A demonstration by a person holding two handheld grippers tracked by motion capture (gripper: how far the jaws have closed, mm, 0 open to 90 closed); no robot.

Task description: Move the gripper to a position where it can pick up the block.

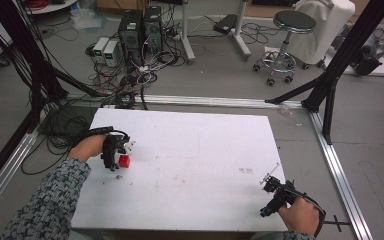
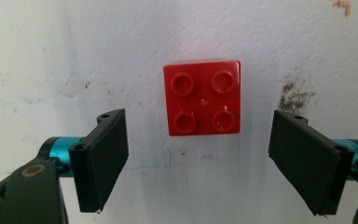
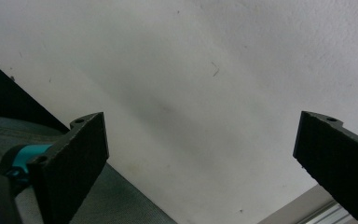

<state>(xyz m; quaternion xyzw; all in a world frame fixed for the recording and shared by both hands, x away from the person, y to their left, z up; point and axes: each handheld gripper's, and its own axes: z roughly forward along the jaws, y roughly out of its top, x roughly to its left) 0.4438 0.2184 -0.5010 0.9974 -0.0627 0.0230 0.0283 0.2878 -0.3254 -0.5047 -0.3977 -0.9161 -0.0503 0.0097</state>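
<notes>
Two grippers show in the high view over a white surface point(image 1: 190, 150): the left gripper point(image 1: 114, 162) sits near the surface's left edge, with a small red brick point(image 1: 124, 160) just beside its tip, and the right gripper point(image 1: 270, 184) is held well apart from it at the near right corner. A stool point(image 1: 290, 30) and a tangle of cables point(image 1: 130, 75) lie on the floor beyond.

In the left gripper view, the left gripper point(image 2: 200, 163) has its jaws spread wide, and the red brick point(image 2: 202, 98), four studs up, lies flat on the surface just ahead of them, touching neither.

In the right gripper view, the right gripper point(image 3: 200, 154) also has its jaws wide apart, with nothing between them but the bare white surface point(image 3: 205, 70)
</notes>
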